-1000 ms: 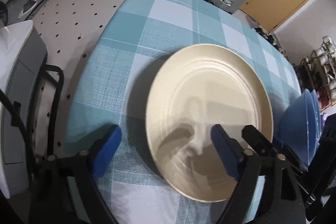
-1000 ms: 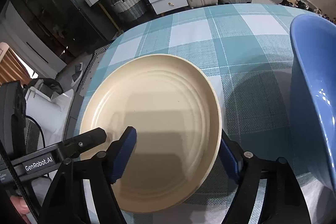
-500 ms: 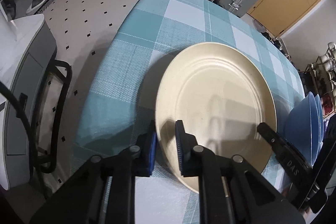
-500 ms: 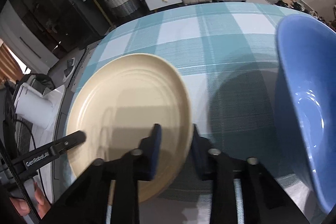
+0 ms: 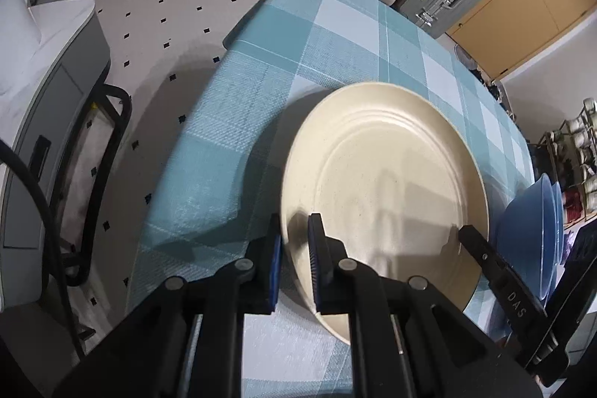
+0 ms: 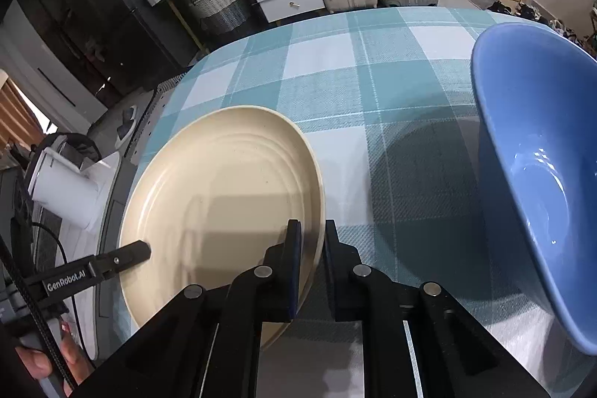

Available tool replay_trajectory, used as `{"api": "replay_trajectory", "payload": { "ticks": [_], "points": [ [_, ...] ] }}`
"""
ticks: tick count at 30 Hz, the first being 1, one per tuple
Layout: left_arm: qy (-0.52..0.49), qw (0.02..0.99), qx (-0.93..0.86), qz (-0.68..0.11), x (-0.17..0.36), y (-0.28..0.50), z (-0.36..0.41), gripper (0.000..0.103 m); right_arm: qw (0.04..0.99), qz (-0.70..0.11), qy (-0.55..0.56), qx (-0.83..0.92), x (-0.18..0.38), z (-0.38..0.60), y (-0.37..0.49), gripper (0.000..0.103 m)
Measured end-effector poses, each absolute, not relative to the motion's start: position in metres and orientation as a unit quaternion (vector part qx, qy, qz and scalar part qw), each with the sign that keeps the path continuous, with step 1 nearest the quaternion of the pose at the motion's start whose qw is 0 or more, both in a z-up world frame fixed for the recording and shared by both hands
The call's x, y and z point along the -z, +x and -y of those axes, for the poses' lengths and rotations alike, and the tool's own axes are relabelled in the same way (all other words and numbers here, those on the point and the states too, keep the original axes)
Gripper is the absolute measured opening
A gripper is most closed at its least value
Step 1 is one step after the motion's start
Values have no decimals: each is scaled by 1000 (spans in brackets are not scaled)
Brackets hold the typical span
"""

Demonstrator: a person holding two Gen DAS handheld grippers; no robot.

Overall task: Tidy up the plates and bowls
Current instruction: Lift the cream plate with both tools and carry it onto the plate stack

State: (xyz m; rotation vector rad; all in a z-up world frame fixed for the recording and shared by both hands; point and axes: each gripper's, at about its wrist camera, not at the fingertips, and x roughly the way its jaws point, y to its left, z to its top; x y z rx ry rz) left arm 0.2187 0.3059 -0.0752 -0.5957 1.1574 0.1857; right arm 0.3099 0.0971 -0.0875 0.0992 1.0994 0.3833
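We list, left to right. Left gripper: its jaws have just been closing and now pinch the left rim of the cream plate, one blue pad outside the rim, the other on the plate's face. Cream plate: round, so no long axis; face up, seemingly a little tilted, near the left edge of the checked tablecloth, which drops off to the tiled floor just beyond. Right gripper: jaws likewise just closed, clamping the plate's right rim. Bare cloth lies open behind the plate toward the table's far edge. Blue bowl: right of the plate, apart from it, mouth tilted toward the plate; the left view shows a second blue rim behind it.
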Motion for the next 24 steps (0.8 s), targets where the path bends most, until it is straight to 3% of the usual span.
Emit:
{"api": "replay_trajectory", "payload": {
  "ticks": [24],
  "points": [
    [-290,808,-90,-504,33,166,-303,10,842,-492,48,-215,42,-91,268,11]
  ]
}}
